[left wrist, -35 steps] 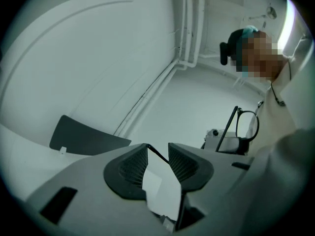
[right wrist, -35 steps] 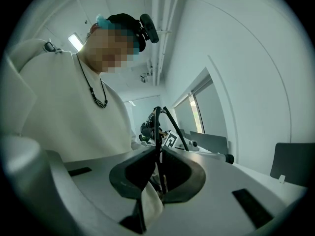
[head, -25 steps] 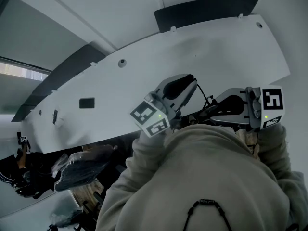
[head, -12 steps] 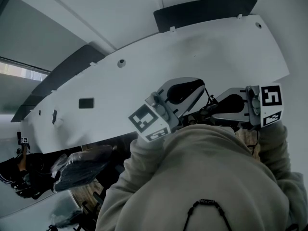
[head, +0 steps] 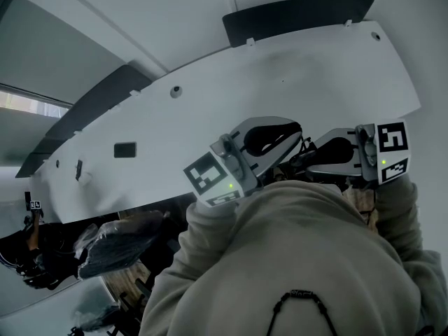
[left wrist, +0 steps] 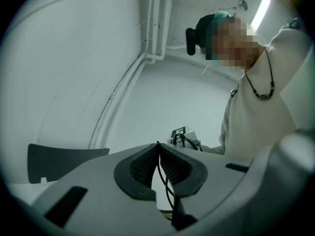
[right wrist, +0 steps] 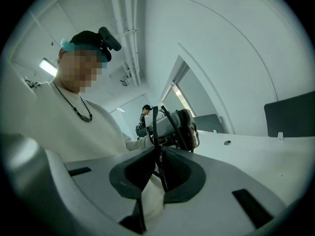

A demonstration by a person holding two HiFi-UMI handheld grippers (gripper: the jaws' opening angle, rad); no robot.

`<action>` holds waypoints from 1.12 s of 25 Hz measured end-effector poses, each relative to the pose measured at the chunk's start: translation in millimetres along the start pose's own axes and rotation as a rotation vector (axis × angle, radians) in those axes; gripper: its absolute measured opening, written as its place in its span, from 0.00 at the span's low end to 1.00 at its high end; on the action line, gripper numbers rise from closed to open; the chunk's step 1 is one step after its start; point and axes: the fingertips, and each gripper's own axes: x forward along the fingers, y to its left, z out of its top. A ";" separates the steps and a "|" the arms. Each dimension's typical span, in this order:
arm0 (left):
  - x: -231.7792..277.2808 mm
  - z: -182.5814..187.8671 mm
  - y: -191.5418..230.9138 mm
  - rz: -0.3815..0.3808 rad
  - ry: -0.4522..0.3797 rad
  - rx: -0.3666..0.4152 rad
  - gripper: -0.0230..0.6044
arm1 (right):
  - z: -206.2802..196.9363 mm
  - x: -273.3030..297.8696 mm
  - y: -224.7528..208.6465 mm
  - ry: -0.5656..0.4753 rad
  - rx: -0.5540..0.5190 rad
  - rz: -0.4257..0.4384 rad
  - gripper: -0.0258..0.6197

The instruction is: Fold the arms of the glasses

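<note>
The glasses (head: 302,150) are a thin black wire frame held in the air in front of my chest, between the two grippers. My left gripper (head: 297,140) comes in from the left, its tips against the frame. In the left gripper view its pads (left wrist: 170,168) are pressed together on a thin black arm of the glasses (left wrist: 165,183). My right gripper (head: 309,161) faces it from the right. Its jaws are also closed, pinching the black frame (right wrist: 155,124). Each gripper sees the other close ahead: the right gripper (left wrist: 183,135) and the left gripper (right wrist: 173,124).
A long white table (head: 210,110) lies beyond the grippers, with a small dark rectangle (head: 126,149) on it. Dark chair backs (head: 294,12) stand along its far edge. A plastic-wrapped bundle (head: 119,247) sits at lower left. Another person (right wrist: 145,109) stands far off.
My left gripper has moved up and to the right, closer to the right gripper, and has rolled a little. The right gripper has stayed where it was.
</note>
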 end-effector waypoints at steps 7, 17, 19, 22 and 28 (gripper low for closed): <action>0.5 4.0 -9.8 -0.118 -0.034 -0.050 0.07 | 0.0 -0.6 -0.2 -0.015 -0.005 0.006 0.13; 0.6 -1.4 -7.8 -0.159 -0.058 -0.132 0.07 | -5.2 0.3 -7.6 0.032 -0.040 -0.036 0.13; 0.9 -2.3 -7.9 -0.159 -0.056 -0.140 0.07 | -6.1 0.2 -8.1 0.047 -0.051 -0.047 0.13; -0.1 -7.1 -7.3 -0.142 -0.056 -0.141 0.07 | -10.6 -0.3 -9.2 0.077 -0.068 -0.075 0.13; -19.7 -15.7 58.9 0.136 -0.032 -0.084 0.17 | -21.1 -3.4 -71.3 0.198 -0.049 -0.160 0.13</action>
